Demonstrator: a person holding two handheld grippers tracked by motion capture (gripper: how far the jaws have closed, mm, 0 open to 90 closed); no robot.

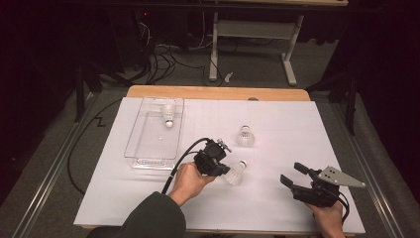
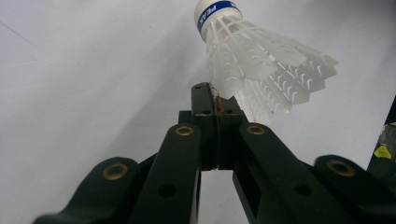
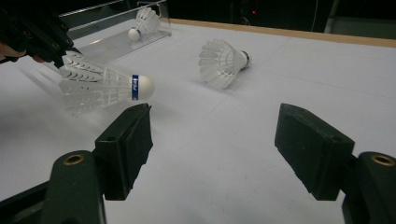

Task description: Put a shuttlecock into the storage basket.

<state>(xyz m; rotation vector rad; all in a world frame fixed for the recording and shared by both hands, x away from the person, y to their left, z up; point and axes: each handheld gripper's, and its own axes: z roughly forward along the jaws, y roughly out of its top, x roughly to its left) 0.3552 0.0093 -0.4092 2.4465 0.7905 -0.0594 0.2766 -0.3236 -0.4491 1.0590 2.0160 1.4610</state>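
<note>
Seen from above a white-covered table [image 1: 148, 198], with the held shuttlecock [image 1: 236, 172] as the landmark for every place named. Nearest, at the bottom edge and to the right of that shuttlecock: the right gripper [image 1: 296, 179], jaws spread wide, holding nothing, resting low over the sheet. Just left of the shuttlecock: the left gripper [image 1: 224, 168], jaws pressed together on the rim of the feather skirt, pinching a single edge of it, cork tip pointing away toward the right. Lifted slightly or resting on the sheet: cannot tell. Beyond it, a little farther back and just to the right: a second shuttlecock [image 1: 244, 136] lying on its side on the sheet. Farther back and well to the left: a clear plastic tray [image 1: 136, 144], with a third shuttlecock [image 1: 169, 114] lying in its far end, cork toward the near side. Likely very light, with a springy, thin plastic skirt that bends and could crease under a hard squeeze; the rounded cork probably slippery. Best hold judged to be a gentle pinch on the skirt rim, or just behind the cork where the ribs gather and stiffen.
</note>
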